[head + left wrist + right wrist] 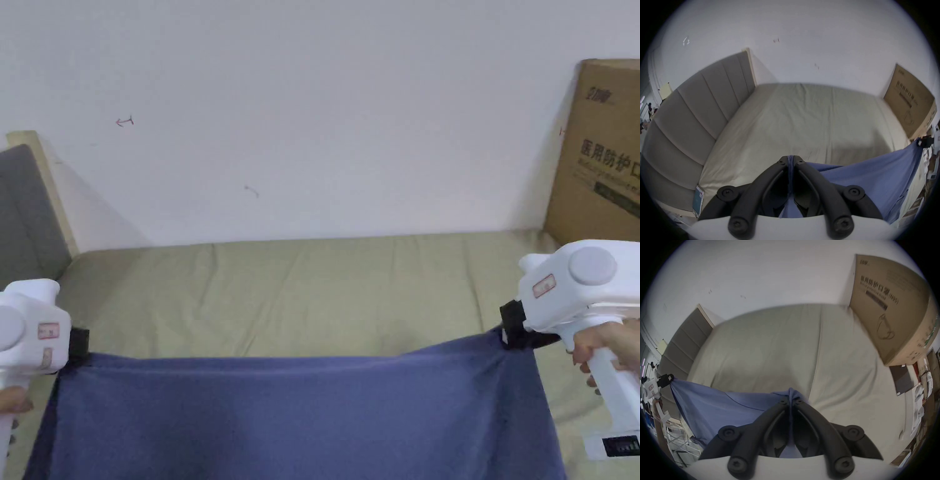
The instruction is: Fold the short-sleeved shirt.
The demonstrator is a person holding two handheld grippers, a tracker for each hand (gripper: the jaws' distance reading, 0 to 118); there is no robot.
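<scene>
The blue short-sleeved shirt (294,419) hangs stretched in the air between my two grippers, above the near edge of the bed. My left gripper (78,344) is shut on the shirt's left top corner; in the left gripper view its black jaws (791,160) pinch a strip of the blue shirt (875,175). On the other side, my right gripper (509,328) is shut on the right top corner, with the blue shirt (718,404) bunched between its jaws (791,400). The shirt's lower part runs out of sight below the head view.
An olive-green bed sheet (312,294) lies wrinkled behind the shirt. A grey padded headboard (25,212) stands at the left, a large cardboard box (600,156) at the far right against the white wall. A hand (600,350) holds the right gripper's handle.
</scene>
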